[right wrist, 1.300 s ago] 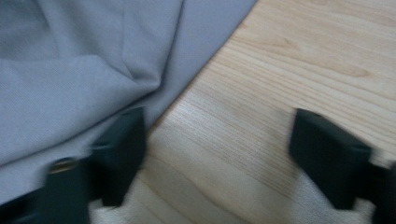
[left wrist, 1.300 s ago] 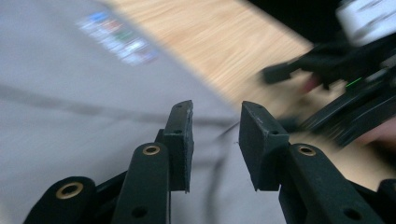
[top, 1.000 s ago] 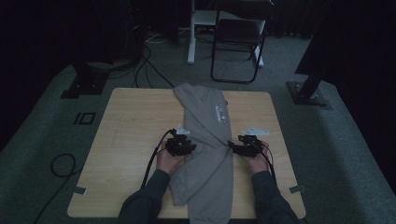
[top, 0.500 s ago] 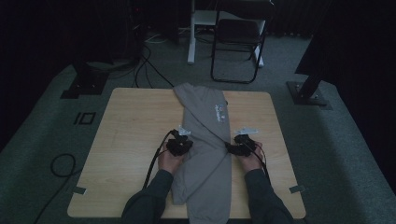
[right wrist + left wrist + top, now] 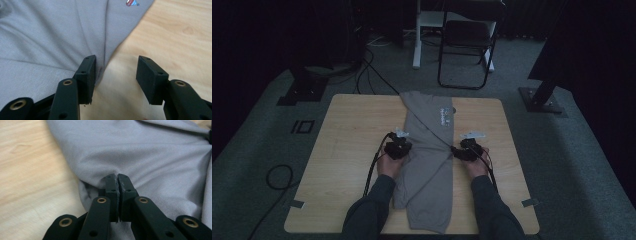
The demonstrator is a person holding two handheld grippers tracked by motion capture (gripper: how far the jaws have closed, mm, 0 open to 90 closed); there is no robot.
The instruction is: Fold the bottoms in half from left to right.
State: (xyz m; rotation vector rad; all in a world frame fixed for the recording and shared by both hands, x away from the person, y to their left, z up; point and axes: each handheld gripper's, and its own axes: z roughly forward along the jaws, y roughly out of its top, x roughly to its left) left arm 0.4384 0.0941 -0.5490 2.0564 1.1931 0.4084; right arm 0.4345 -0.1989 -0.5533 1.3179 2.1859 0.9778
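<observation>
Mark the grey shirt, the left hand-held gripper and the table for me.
grey shirt (image 5: 428, 165): high view, mid fabric.
left hand-held gripper (image 5: 117, 178): left gripper view, tips shut on the shirt edge.
table (image 5: 347, 150): high view, bare wood left of the shirt.

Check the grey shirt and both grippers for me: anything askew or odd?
The grey cotton shirt lies askew, slanting across the light wooden table, its near hem over the table's front edge. The left gripper is shut on a pinch of its edge; the right gripper has been closing, its pads not yet pinching the cloth.
</observation>
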